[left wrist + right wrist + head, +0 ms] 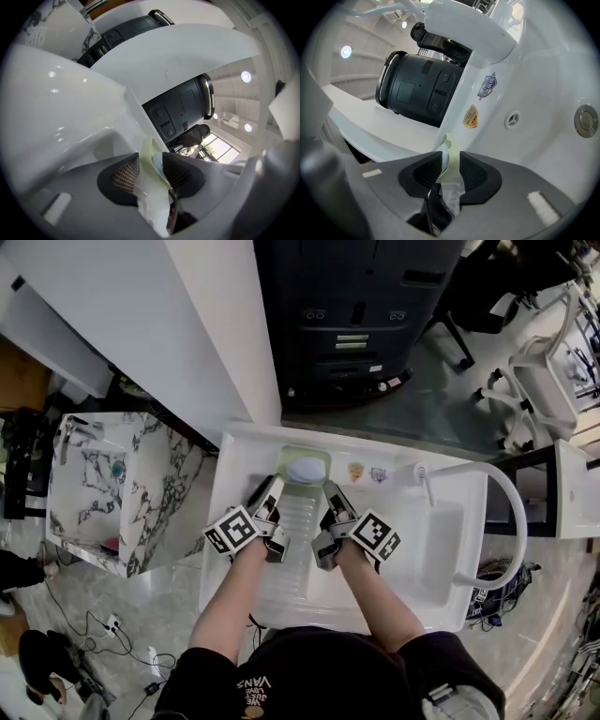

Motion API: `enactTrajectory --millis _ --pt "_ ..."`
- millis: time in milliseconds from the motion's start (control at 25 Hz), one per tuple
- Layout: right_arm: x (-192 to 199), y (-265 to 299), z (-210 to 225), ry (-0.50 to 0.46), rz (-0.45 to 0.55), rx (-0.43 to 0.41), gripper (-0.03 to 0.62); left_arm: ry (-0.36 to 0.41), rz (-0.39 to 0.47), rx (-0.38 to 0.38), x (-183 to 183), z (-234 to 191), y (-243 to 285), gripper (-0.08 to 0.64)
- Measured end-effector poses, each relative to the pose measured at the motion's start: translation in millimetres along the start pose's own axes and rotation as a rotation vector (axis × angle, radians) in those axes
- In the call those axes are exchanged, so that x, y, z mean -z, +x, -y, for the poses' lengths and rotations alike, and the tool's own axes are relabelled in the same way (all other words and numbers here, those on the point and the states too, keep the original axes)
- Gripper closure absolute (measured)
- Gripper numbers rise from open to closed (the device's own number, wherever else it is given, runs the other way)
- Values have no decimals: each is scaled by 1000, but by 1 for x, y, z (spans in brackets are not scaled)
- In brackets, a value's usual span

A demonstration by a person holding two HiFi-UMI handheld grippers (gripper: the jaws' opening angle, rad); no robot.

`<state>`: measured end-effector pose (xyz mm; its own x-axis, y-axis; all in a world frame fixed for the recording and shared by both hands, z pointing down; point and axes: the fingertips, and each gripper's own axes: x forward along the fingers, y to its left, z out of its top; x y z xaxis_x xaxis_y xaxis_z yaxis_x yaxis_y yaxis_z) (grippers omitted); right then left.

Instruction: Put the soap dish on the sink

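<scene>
The soap dish (285, 463) is that pale greenish tray with a bluish bar of soap (305, 470) in it. It's at the back ledge of the white sink (441, 549), right at the top of the ribbed drainboard (289, 549), and I've got it from both sides. My left gripper (270, 491) is pinching the dish's left edge and my right gripper (335, 495) is on the right edge, with the dish spanning between them. In the left gripper view the left gripper (149, 171) has both dark pads clamped onto the rim of the dish (144, 161), and a bit of the soap (157, 163) peeks out just past it. It's the same in the right gripper view: the right gripper (447, 171) is squeezed shut on the thin rim of the dish (450, 157). Honestly can't tell whether the dish is resting on the ledge or just above it. To the right of the dish, along the back ledge, are two little stickers, a gold one (356, 472) and a blue one (378, 474). Past those, the white curved faucet (511, 502) arcs over the basin. Behind the sink there's a big black machine (352, 315), and off to my left a marble-patterned cabinet (94, 474).
</scene>
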<state>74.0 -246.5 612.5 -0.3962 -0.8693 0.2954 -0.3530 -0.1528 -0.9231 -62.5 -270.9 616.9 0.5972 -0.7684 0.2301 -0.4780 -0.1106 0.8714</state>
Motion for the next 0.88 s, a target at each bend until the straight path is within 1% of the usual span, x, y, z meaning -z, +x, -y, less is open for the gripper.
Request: enactTrajectory --millis 160,280,400,520,600,760,880 --pt "0 -4 3 -35 -14 18 489 17 -8 -8 0 0 -4 388" --pt "6 -9 8 -96 -52 50 490 56 -17 -16 1 1 -7 388" --pt "14 -13 11 -197 -91 83 491 136 -32 -55 3 -2 -13 388" --pt "17 -17 13 -348 -117 125 495 228 -59 -100 7 -7 -19 388" --pt "18 -18 12 -422 -124 134 534 271 -74 -113 10 -8 -20 396" --pt "19 -15 6 -513 -132 124 589 332 -100 -116 14 -5 -20 426" --pt "21 -13 3 -548 -140 109 591 360 -120 -112 18 -3 -18 448"
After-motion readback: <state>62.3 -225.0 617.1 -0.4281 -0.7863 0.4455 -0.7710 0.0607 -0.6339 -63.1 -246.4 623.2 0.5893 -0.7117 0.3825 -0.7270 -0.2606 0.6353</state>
